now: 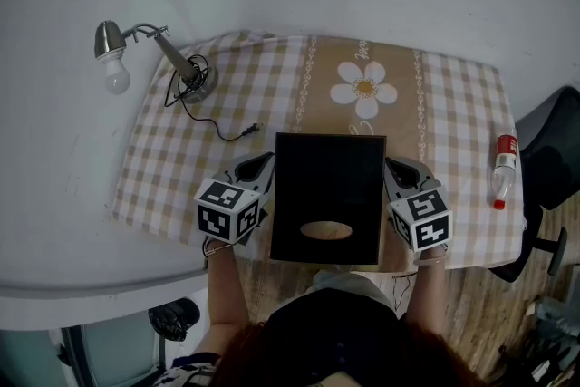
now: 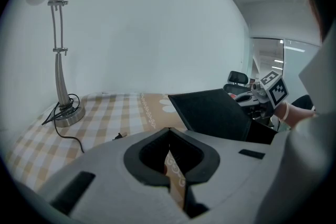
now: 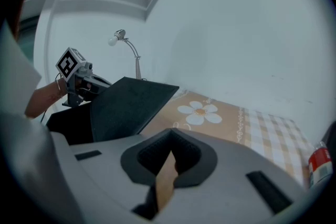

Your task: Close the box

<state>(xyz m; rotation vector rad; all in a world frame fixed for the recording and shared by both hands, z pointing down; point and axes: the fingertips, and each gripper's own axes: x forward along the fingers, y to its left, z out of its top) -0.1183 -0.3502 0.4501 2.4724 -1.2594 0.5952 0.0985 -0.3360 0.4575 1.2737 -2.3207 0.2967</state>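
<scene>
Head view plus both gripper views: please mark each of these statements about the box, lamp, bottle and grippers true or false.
1. The black box has its lid tilted up, not shut flat. True.
2. The desk lamp stands to the right of the box. False: it stands at the far left corner of the tablecloth.
3. The left gripper and the right gripper both have their jaws together, holding nothing. True.
4. The bottle is inside the box. False: it is on the tablecloth near its right edge.
</scene>
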